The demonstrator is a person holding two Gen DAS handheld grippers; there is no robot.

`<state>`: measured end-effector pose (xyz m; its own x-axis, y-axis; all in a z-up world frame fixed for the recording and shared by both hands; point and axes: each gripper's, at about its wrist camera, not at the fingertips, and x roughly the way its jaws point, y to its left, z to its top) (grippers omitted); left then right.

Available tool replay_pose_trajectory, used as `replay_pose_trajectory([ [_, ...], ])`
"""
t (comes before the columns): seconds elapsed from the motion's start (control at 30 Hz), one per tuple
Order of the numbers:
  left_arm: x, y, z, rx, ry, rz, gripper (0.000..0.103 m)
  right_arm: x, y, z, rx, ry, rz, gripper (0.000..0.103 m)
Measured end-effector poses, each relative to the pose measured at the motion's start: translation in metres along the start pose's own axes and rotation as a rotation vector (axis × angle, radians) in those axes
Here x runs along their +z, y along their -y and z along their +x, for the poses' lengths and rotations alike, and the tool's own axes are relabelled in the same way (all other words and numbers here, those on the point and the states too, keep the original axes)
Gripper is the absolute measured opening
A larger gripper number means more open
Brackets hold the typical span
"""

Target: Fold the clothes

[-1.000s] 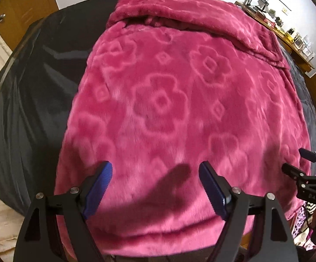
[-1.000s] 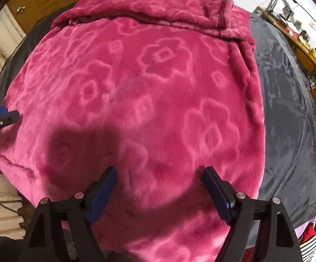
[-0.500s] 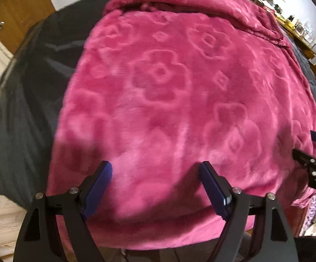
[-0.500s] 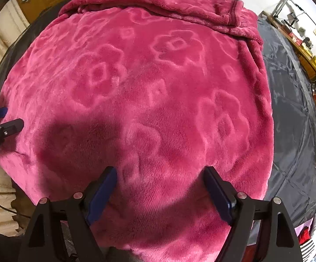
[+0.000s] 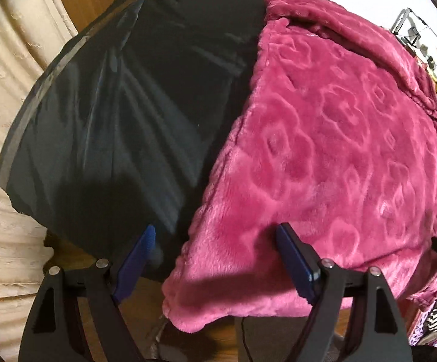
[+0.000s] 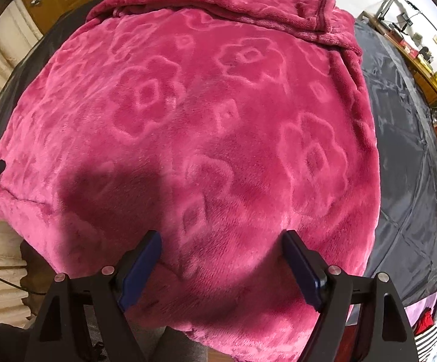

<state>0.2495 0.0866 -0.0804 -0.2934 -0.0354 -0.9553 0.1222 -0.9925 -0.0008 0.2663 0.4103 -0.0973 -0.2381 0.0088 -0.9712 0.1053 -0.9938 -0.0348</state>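
Plainly, the pink fleece blanket (image 6: 206, 138), embossed with flowers, lies spread over a black sheet (image 5: 122, 126) on the table, its far end folded back on itself near the far edge. From the left wrist view you get what the other lacks: a broad bare stretch of black sheet at the table's left side, the blanket's left edge running diagonally down it, and the near left corner of the blanket drooping over the near edge of the table. The left gripper (image 5: 215, 259) hangs above that corner, jaws wide apart, nothing between them. The right wrist view fills with fleece instead, and shows a strip of black sheet (image 6: 405, 163) along the table's right side, clear of cloth. The right gripper (image 6: 221, 262) stands over the blanket's near edge, jaws spread wide and gripping nothing. A cream curtain (image 5: 10, 96) hangs left of the table; a cluttered shelf (image 6: 423, 60) runs along the right wall.
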Motion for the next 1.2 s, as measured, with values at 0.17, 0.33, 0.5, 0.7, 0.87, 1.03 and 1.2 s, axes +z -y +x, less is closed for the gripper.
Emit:
replay_pose_trajectory([
  [0.17,-0.007,-0.004,0.001,-0.036,-0.007,0.001,0.084,-0.009,-0.003,-0.006,0.014,0.002,-0.011,0.084],
  [0.33,-0.008,-0.018,0.007,-0.108,-0.047,-0.04,0.085,-0.028,0.005,-0.012,0.041,-0.006,0.0,0.084],
  [0.5,-0.007,-0.025,0.008,-0.149,-0.07,-0.023,0.085,-0.049,0.026,-0.019,0.104,-0.002,0.051,0.084],
  [0.7,-0.008,-0.029,0.004,-0.2,-0.1,0.027,0.085,-0.064,0.075,-0.043,0.182,0.047,0.155,0.084],
  [0.87,-0.016,-0.038,0.003,-0.255,-0.139,0.056,0.086,-0.089,0.105,-0.051,0.219,0.027,0.25,0.084],
  [1.03,-0.016,-0.047,0.001,-0.288,-0.149,0.055,0.086,-0.083,0.149,-0.035,0.33,-0.023,0.323,0.084],
  [1.2,-0.017,-0.055,0.0,-0.311,-0.169,0.035,0.086,-0.101,0.148,-0.015,0.456,-0.048,0.37,0.084],
])
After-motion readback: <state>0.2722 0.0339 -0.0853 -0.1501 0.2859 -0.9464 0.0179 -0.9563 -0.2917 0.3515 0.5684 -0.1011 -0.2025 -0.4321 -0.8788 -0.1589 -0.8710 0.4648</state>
